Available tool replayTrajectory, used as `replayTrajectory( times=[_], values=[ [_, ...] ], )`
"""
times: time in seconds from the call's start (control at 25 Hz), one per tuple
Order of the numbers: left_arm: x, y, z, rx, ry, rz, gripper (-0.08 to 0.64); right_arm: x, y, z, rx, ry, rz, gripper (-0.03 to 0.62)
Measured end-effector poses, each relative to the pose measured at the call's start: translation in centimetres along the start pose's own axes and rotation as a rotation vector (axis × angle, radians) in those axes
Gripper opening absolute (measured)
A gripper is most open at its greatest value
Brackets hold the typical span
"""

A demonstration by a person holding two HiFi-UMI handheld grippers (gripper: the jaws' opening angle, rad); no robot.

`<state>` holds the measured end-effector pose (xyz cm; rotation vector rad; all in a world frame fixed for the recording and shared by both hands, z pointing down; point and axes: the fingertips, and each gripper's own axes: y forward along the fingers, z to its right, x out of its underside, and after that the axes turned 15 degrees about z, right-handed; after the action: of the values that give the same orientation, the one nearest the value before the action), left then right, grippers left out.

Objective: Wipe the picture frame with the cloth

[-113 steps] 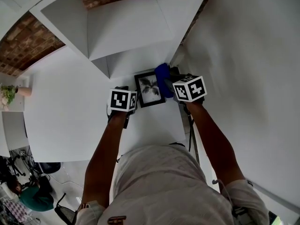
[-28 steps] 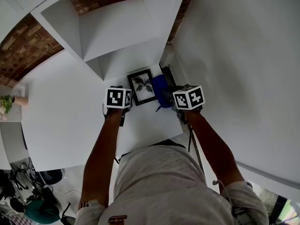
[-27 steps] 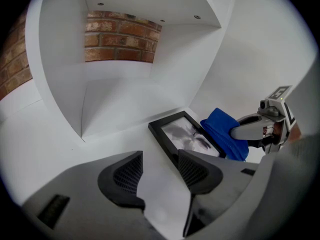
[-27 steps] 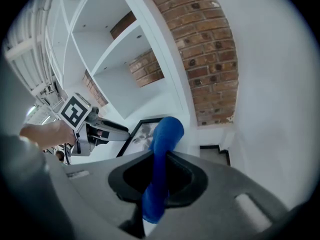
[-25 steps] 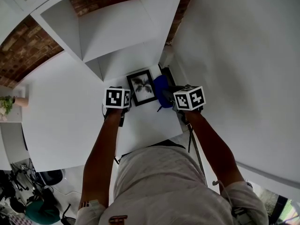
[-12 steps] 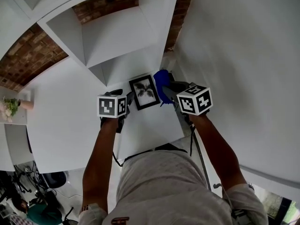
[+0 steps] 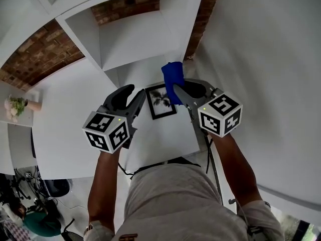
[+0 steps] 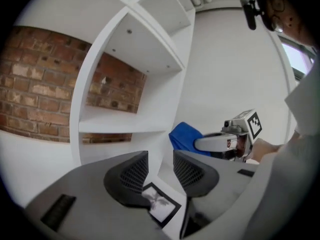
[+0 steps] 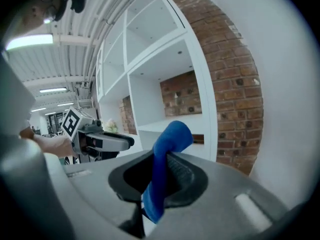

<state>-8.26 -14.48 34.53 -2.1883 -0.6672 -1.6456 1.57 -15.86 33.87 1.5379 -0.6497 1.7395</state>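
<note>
A black picture frame (image 7: 161, 102) with a grey leaf print lies flat on the white ledge (image 7: 165, 132) in front of me. My right gripper (image 7: 179, 90) hangs above the frame's right edge, shut on a blue cloth (image 7: 173, 77) that sticks up between its jaws (image 9: 167, 154). My left gripper (image 7: 134, 93) is raised left of the frame. Its jaws have just been closing and still stand apart with nothing between them (image 8: 161, 166). The frame (image 8: 161, 205) shows well below them. The cloth (image 8: 186, 136) and the right gripper (image 8: 220, 143) are off to their right.
White open shelving (image 7: 133, 34) rises behind the ledge against a brick wall (image 7: 35, 54). A plain white wall (image 7: 261, 49) closes the right side. A small potted plant (image 7: 15, 104) sits far left. My body fills the bottom of the head view.
Both grippers have risen from the ledge. The right one has carried the blue cloth up from beside the frame. The frame has stayed lying in place.
</note>
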Motion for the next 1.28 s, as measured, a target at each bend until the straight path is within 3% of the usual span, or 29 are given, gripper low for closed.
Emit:
replayTrajectory(
  times=[0.24, 0.6, 0.84, 1.28],
  values=[
    [-5.2, -1.4, 3.0, 0.061, 0.122, 0.204, 0.107, -3.6, -0.4, -3.4, -0.081, -0.077, 0.143, 0.048],
    [-7.1, -3.1, 4.8, 0.053, 0.149, 0.320, 0.022, -5.8, -1.8, -6.4, -0.164, -0.152, 0.306, 0.049],
    [-7.0, -3.6, 5.8, 0.058, 0.173, 0.346, 0.000, -5.6, -2.3, -8.6, -0.216, -0.175, 0.382, 0.048],
    [-6.1, -3.6, 6.5, 0.071, 0.188, 0.346, 0.000, -4.9, -2.8, -8.6, -0.198, -0.162, 0.396, 0.048]
  ],
)
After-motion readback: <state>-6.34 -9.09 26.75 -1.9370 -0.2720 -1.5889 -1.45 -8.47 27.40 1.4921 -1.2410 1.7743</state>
